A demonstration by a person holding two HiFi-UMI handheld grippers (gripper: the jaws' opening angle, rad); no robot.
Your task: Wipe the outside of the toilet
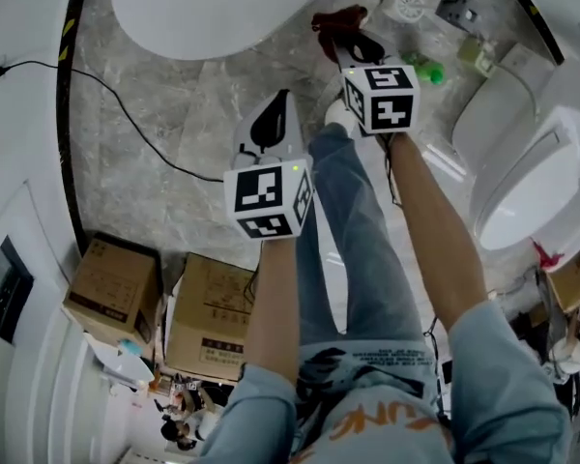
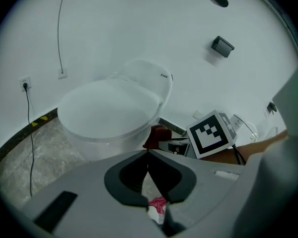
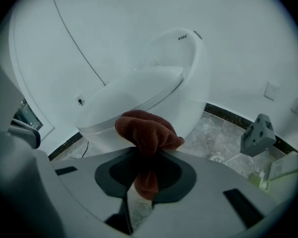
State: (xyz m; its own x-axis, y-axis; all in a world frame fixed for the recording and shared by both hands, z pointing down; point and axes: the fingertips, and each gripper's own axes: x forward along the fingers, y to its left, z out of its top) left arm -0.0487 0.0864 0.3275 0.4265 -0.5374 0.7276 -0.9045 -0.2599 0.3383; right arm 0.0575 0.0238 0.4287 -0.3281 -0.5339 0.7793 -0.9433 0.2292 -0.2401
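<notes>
The white toilet (image 1: 198,8) stands at the top of the head view with its lid down; it also fills the middle of the left gripper view (image 2: 109,113) and the right gripper view (image 3: 149,88). My right gripper (image 1: 340,35) is shut on a dark red cloth (image 3: 146,133), held a short way in front of the bowl and apart from it. The cloth (image 1: 336,17) bunches above the jaws. My left gripper (image 1: 280,104) hangs lower and to the left over the floor, jaws shut with nothing between them (image 2: 148,153).
A black cable (image 1: 126,114) runs across the marble floor from a wall socket. Two cardboard boxes (image 1: 111,288) sit at the lower left. A second white fixture (image 1: 532,182) stands at the right. Small items, a green bottle (image 1: 427,69) among them, lie near the far wall.
</notes>
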